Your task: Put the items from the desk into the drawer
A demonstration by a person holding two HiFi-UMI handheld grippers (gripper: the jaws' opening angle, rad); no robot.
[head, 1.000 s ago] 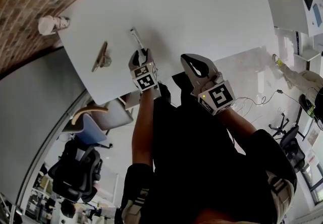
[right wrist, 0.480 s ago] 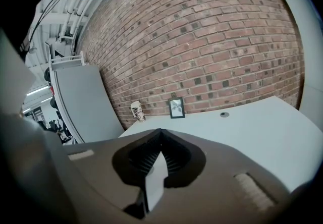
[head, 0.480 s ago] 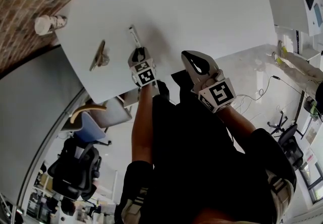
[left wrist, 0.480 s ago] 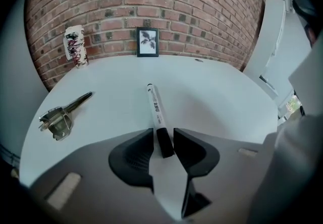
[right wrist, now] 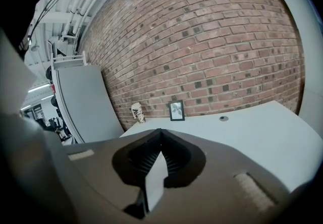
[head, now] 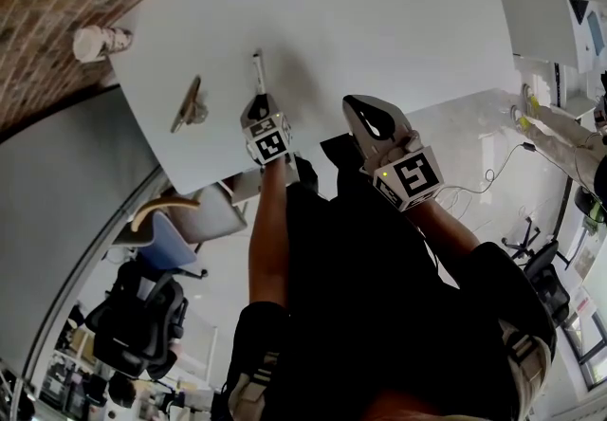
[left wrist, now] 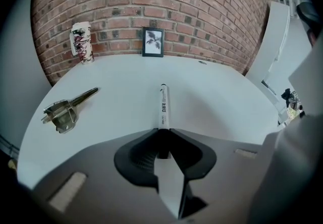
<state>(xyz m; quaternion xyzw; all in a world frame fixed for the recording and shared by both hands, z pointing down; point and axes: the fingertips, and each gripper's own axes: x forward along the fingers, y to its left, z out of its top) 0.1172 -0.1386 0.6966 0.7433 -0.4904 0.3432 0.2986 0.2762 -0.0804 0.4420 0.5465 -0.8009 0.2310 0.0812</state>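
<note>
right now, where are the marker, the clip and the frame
marker (left wrist: 163,107): left gripper view, middle of the barrel, on the print
clip (left wrist: 61,116): left gripper view, its broad metal body
frame (left wrist: 153,42): left gripper view, centre of the picture inside it

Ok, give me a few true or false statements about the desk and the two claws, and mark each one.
1. The left claw has the marker between its jaws. True; they have just been closing on the marker's near end.
2. The right claw holds the metal clip. False: the right claw is shut and empty, and the metal clip lies on the desk, left of the marker.
3. A framed picture stands against the brick wall. True.
4. The marker stands upright in the patterned can. False: it lies flat on the desk, far from the patterned can by the wall.
</note>
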